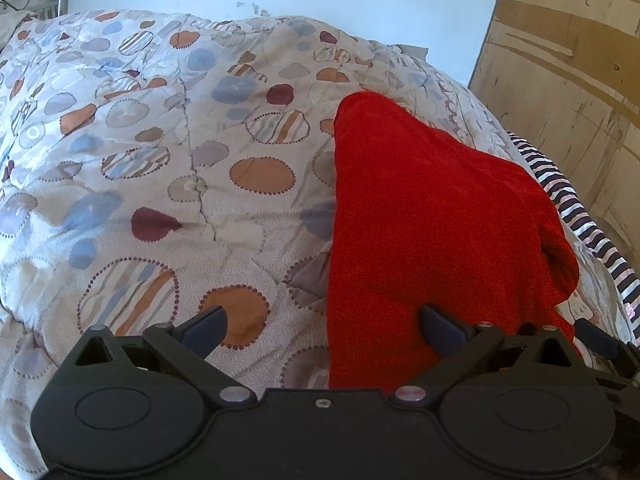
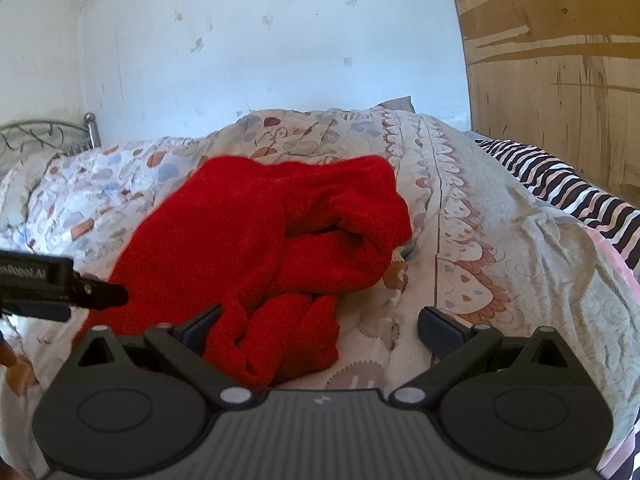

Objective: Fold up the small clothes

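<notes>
While the red garment (image 2: 276, 256) lies bunched on the patterned quilt (image 1: 160, 160), with one end rumpled toward you and a rolled fold at its far right, treat the step in hand as the approach before spreading. Your left gripper (image 1: 324, 330) sits low at the garment's near left edge with its jaws apart, one finger over the cloth and one over the quilt, gripping nothing. Your right gripper (image 2: 320, 326) likewise stands wide, the crumpled near end lying between its fingers, unclamped. Next, judge which hem to take: each gripper needs a single layer at a corner. A striped cloth (image 2: 560, 184) lies at the bed's right edge, beside a wooden panel (image 2: 560, 80)
</notes>
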The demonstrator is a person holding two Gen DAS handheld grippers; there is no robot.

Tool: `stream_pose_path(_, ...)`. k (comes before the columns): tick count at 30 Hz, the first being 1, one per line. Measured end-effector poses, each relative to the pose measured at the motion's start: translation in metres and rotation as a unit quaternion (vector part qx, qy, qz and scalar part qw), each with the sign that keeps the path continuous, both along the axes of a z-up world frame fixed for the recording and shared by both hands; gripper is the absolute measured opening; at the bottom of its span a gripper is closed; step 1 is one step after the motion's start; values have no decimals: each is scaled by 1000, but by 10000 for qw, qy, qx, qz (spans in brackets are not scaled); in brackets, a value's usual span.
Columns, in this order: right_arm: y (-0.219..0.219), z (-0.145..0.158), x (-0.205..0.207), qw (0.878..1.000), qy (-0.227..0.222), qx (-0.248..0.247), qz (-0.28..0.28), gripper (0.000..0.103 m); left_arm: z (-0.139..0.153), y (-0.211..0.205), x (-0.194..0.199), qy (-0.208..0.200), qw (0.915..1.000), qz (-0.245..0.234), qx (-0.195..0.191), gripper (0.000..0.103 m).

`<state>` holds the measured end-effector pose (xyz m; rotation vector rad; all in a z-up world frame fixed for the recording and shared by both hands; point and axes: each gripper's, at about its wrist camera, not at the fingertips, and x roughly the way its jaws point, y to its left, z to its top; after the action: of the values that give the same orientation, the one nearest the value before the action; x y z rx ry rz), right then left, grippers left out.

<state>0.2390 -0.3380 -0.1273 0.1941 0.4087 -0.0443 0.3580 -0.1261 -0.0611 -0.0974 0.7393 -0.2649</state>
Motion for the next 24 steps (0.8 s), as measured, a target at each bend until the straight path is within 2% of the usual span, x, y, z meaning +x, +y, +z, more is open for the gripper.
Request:
stream_pose_path(6,-20,22,-5,9987,-436,240,-106,103,12,1,5,0,9999,-74,115,102)
stream_pose_path(11,-56,38,21,9952,-616,683,-343,103,28,-1,17,-257,9996,-34,85,102)
stream_pose_path(16,-80,44,83,9956,-289,809,-379,102,39,-16,47,-533,9985,-72,102,102)
stream_pose_path(18,-84,45,105,9968,-217,741,-207,96,40,-24,59,-586,9981,-113,148,102)
stream_pose_path(21,-80,43,127,9991,-51,423,-84,94,36,-37,76,-585,9978,-147,280,102)
stream_pose_path(24,-77,33,135,9992,77,378,-67,94,25,-43,85,-550,9978,-155,323,102)
